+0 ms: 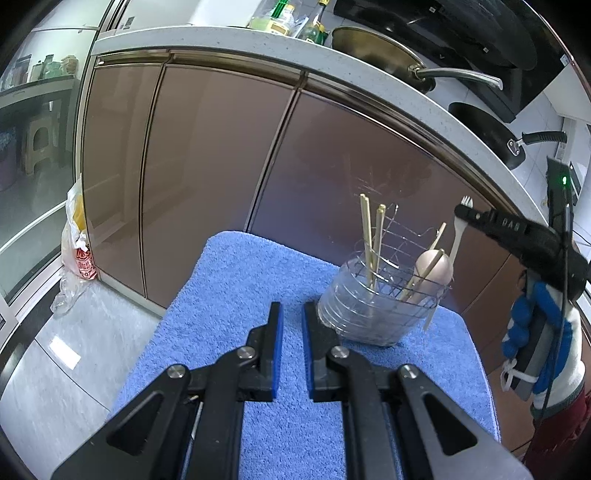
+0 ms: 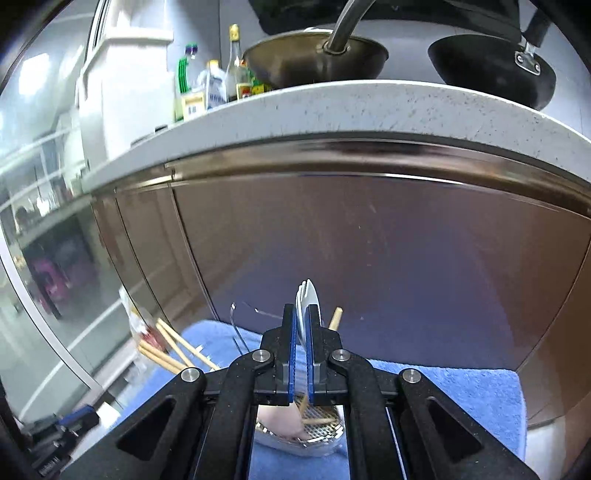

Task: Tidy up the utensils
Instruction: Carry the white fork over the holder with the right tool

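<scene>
A clear plastic holder with a wire rack (image 1: 373,299) stands on a blue towel (image 1: 236,280). It holds wooden chopsticks (image 1: 371,240) and a beige spoon (image 1: 434,269). My left gripper (image 1: 291,314) is open and empty, low over the towel just left of the holder. My right gripper (image 1: 461,212) is shut on a white plastic fork (image 1: 456,240), holding it upright with its handle down beside the holder's right rim. In the right wrist view the fork (image 2: 306,310) stands between the shut pads of the right gripper (image 2: 302,325), above the holder (image 2: 317,432) with chopsticks (image 2: 173,347).
Brown cabinet doors (image 1: 207,166) stand close behind the towel under a white counter edge (image 1: 258,48). A wok (image 1: 376,51), a black pan (image 1: 484,129) and bottles (image 1: 314,26) sit on the counter. A plastic bag (image 1: 77,240) lies on the floor at left.
</scene>
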The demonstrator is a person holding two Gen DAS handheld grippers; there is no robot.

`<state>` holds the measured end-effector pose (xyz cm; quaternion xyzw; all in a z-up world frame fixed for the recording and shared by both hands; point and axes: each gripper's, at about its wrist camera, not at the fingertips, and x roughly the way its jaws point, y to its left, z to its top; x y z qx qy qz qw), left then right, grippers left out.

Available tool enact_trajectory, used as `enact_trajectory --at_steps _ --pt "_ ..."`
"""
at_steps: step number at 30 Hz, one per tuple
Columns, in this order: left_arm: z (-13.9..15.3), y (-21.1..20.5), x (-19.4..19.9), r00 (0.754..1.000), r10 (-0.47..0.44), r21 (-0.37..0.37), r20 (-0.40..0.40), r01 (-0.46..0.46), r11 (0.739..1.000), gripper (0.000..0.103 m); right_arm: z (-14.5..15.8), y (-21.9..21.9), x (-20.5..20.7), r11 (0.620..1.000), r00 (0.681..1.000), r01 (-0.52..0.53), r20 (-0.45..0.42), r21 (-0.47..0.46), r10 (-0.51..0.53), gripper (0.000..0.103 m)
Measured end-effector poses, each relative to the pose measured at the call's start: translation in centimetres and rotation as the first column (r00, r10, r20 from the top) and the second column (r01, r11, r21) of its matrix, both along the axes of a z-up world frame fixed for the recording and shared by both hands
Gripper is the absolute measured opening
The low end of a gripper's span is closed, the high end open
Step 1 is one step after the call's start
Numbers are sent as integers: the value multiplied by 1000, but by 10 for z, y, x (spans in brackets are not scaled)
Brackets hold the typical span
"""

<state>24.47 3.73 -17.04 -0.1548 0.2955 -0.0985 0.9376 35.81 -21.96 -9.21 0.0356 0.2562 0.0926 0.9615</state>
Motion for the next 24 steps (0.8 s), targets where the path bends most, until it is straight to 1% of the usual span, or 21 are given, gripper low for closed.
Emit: enact_trajectory --at_steps 3,9,13,17,19,21,24 --pt "-2 -3 1 1000 -5 1 -6 5 1000 10 4 1 -2 1000 1000 -9 20 16 9 5" --pt "-5 -5 0 1000 -10 1 -14 10 1000 10 27 3 -14 999 993 -39 108 -15 41 5" --pt "-6 -4 0 1000 -4 -2 -16 4 1000 10 35 -5 -23 999 989 -50 139 5 49 4" --pt "-8 -5 0 1000 -6 -3 -22 6 1000 10 39 -5 -24 997 989 -70 137 40 64 4" --pt "-9 -6 0 1000 -8 -2 -24 8 1000 10 37 -2 -27 996 988 -75 137 40 69 5" --pt "-10 -7 0 1000 -11 -3 -29 11 1000 10 34 3 -29 997 987 -75 141 4 74 5" --pt "-10 -7 0 1000 -11 -4 -28 11 1000 10 23 14 -20 995 991 -92 89 -45 95 5"
